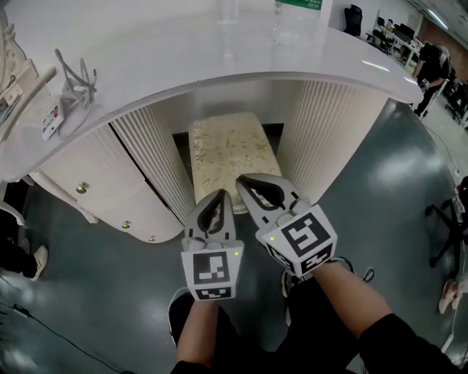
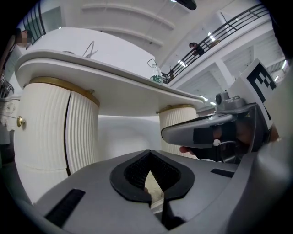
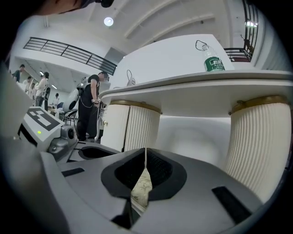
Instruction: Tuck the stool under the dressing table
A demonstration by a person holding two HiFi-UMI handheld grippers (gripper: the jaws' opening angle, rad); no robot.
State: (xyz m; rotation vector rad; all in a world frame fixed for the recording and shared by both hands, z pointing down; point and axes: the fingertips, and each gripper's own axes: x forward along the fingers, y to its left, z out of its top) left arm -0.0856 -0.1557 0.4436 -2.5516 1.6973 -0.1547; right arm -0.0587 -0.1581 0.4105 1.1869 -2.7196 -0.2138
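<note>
The stool (image 1: 227, 142) with the flowery top sits partway under the white desk (image 1: 146, 51), in the gap between its two ribbed legs (image 1: 150, 161). Its near end sticks out toward the person. Both grippers point at that end, side by side. The left gripper (image 1: 221, 194) is closed tight, holding nothing. The right gripper (image 1: 242, 178) is closed too, its tip at the stool's edge.

In the head view a white wire rack (image 1: 74, 82) sits at ten o'clock and a clear bottle (image 1: 228, 10) at twelve. A person in dark clothes (image 1: 431, 64) stands at two o'clock. Grey floor (image 1: 95, 292) fills seven o'clock. In the right gripper view a green-labelled bottle (image 3: 211, 59) stands at one o'clock.
</note>
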